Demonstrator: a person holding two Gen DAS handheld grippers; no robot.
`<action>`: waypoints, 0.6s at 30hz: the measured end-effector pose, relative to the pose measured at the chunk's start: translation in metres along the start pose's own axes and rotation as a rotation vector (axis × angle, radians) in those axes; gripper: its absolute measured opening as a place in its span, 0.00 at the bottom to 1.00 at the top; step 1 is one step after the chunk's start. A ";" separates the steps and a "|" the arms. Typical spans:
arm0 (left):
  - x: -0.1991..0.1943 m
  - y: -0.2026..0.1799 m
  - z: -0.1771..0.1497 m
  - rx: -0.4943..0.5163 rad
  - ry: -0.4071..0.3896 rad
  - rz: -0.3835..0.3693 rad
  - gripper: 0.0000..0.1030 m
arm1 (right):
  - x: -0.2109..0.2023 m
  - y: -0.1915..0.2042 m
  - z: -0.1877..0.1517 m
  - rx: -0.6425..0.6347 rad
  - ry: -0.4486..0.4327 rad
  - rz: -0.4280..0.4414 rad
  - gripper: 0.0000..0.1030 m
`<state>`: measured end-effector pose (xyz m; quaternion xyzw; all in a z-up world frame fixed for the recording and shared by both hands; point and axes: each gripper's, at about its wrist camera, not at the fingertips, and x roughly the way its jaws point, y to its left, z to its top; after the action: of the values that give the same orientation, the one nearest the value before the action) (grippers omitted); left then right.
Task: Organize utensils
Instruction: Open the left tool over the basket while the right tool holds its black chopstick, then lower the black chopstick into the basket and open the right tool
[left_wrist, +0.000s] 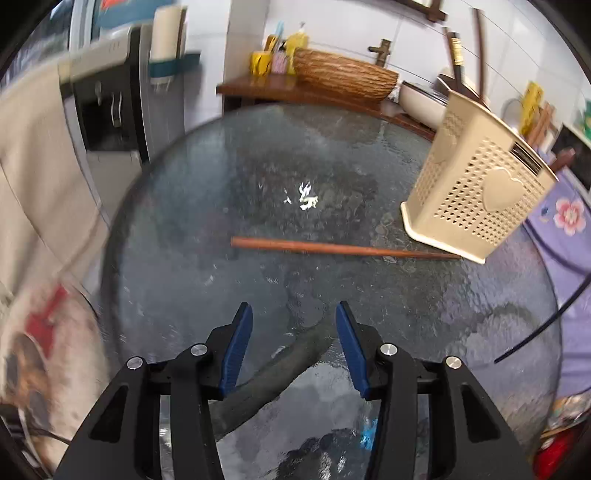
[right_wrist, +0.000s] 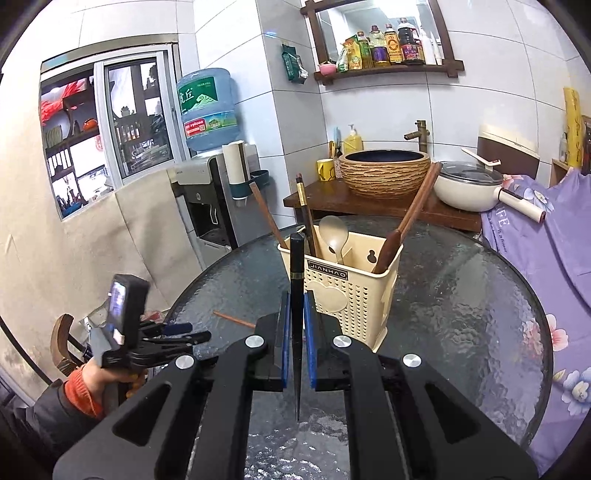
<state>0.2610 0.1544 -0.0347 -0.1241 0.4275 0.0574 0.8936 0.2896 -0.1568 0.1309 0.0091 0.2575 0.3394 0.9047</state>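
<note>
With left gripper (left_wrist: 294, 314) jaws apart and empty above glass surface (left_wrist: 221, 192), brown chopstick (left_wrist: 343, 249) flat at 12 o'clock, tip touching cream utensil holder (left_wrist: 476, 188). Right gripper (right_wrist: 295, 295) clamped on black chopstick (right_wrist: 296, 280), upright before holder.

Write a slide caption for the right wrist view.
Right gripper holds a black chopstick upright before the cream utensil basket.
</note>
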 end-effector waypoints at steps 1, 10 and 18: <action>0.002 0.001 0.001 -0.004 0.004 0.003 0.45 | 0.000 0.000 0.000 -0.001 0.000 0.000 0.07; -0.003 -0.023 0.002 0.012 -0.038 -0.046 0.45 | -0.017 -0.004 0.041 -0.003 -0.091 -0.007 0.07; -0.046 -0.039 0.005 0.045 -0.177 -0.038 0.49 | -0.039 -0.004 0.121 -0.028 -0.221 -0.050 0.07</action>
<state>0.2441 0.1182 0.0104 -0.1064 0.3455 0.0414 0.9314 0.3241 -0.1651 0.2526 0.0273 0.1517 0.3173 0.9357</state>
